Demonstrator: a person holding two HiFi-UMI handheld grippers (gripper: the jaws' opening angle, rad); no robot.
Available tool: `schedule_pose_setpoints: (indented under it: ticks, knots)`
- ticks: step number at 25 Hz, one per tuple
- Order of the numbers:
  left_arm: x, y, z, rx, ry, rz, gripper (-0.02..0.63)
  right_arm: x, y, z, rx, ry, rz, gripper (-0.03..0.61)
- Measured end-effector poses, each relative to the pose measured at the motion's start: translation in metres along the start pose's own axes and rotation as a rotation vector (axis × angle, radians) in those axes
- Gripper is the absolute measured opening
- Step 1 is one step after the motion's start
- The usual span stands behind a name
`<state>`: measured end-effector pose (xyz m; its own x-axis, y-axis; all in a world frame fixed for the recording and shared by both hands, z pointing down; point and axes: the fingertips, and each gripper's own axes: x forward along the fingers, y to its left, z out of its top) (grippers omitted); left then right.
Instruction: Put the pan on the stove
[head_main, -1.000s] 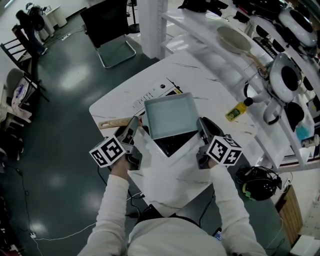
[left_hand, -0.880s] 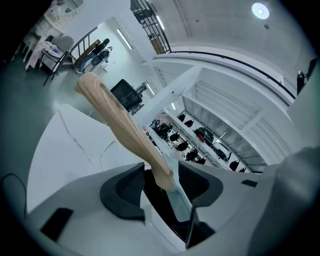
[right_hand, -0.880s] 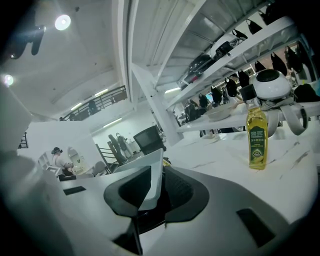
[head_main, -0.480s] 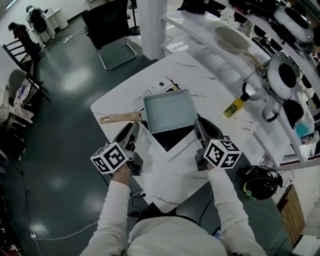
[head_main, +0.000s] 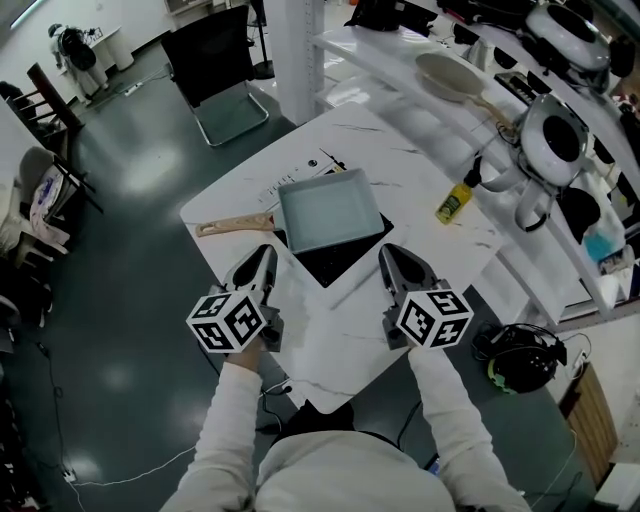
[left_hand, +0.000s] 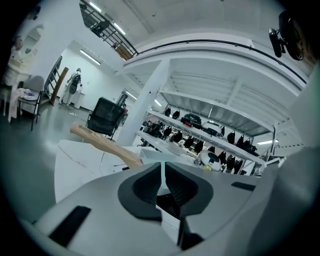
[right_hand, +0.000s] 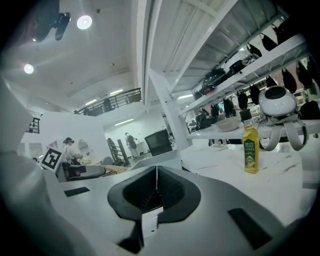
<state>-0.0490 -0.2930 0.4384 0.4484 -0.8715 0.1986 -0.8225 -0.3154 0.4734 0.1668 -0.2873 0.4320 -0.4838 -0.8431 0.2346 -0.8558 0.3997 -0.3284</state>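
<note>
COUNT: one pan (head_main: 328, 208), one stove (head_main: 340, 262), one oil bottle (head_main: 452, 203), two tools | PAN: on the stove, mid-desk (head_main: 410, 165), handle pointing left | LEFT TOOL (head_main: 260, 262): jaws closing, nearly together, nothing between | RIGHT TOOL (head_main: 397, 262): clenched, empty | CHANGE: both tools have pulled back nearward from the pan's sides

Pale grey-blue pan (head_main: 330, 208), tan wooden handle (head_main: 235, 226); black stove (head_main: 340, 262); white table (head_main: 400, 165), faint grey veins; yellow bottle (head_main: 451, 204) far right; dark grey-green floor (head_main: 130, 290).
</note>
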Motion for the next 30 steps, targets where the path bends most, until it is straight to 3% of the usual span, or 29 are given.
schedule_pose_setpoints:
  ticks: [9, 16, 30]
  knots:
    - [-0.024, -0.028, -0.006, 0.153, 0.011, 0.011, 0.028, -0.036, 0.017, -0.01, -0.082, 0.008, -0.009, 0.026]
    - [-0.039, -0.045, -0.01, 0.184, 0.009, -0.001, 0.026, -0.056, 0.023, -0.014, -0.133, 0.005, -0.04, 0.026]
    - [-0.082, -0.069, -0.019, 0.206, 0.0, 0.009, 0.026, -0.097, 0.047, -0.02, -0.115, -0.036, -0.054, 0.026]
